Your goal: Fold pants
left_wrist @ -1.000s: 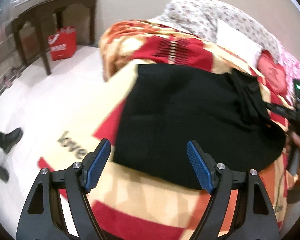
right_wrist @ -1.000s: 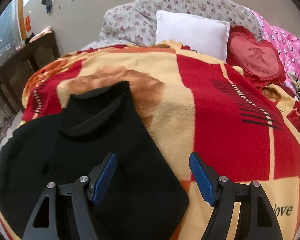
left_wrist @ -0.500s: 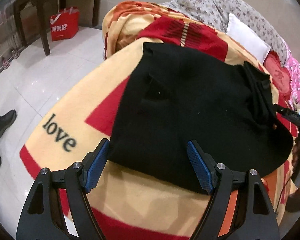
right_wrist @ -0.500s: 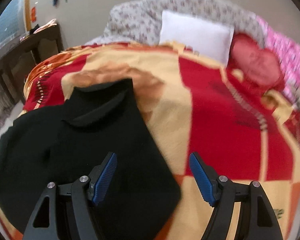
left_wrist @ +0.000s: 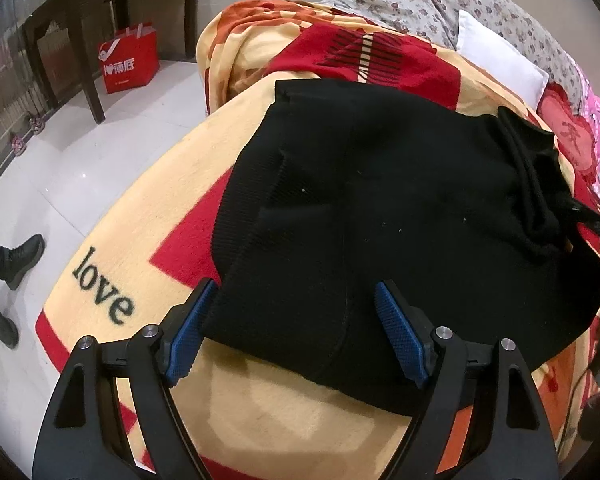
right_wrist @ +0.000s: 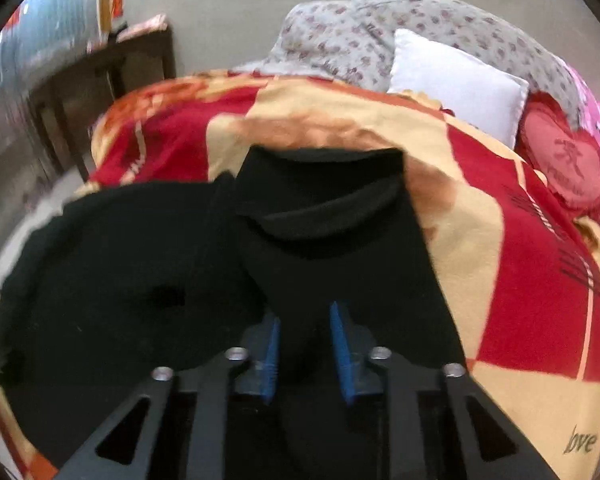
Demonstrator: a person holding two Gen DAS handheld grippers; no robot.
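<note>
Black pants (left_wrist: 400, 208) spread flat on blanket (left_wrist: 148, 216), near its front edge.

Right gripper (right_wrist: 304, 344) narrowed onto a bunch of pants fabric, blue pads (right_wrist: 342, 354) pressing cloth from both sides; a folded flap at 12 o'clock from it. Left gripper (left_wrist: 290, 326) spread wide, straddling the pants' near hem, gripping nothing. White pillow (right_wrist: 456, 88) at 1 o'clock, heart cushion (right_wrist: 568, 164) at 2 o'clock in right view. Red bag (left_wrist: 128, 58) on floor at 10 o'clock in left view.

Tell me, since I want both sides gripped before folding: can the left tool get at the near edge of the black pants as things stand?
Probably yes. The left tool is open, its fingers straddling the near edge of the black pants on the blanket, with nothing between.
</note>
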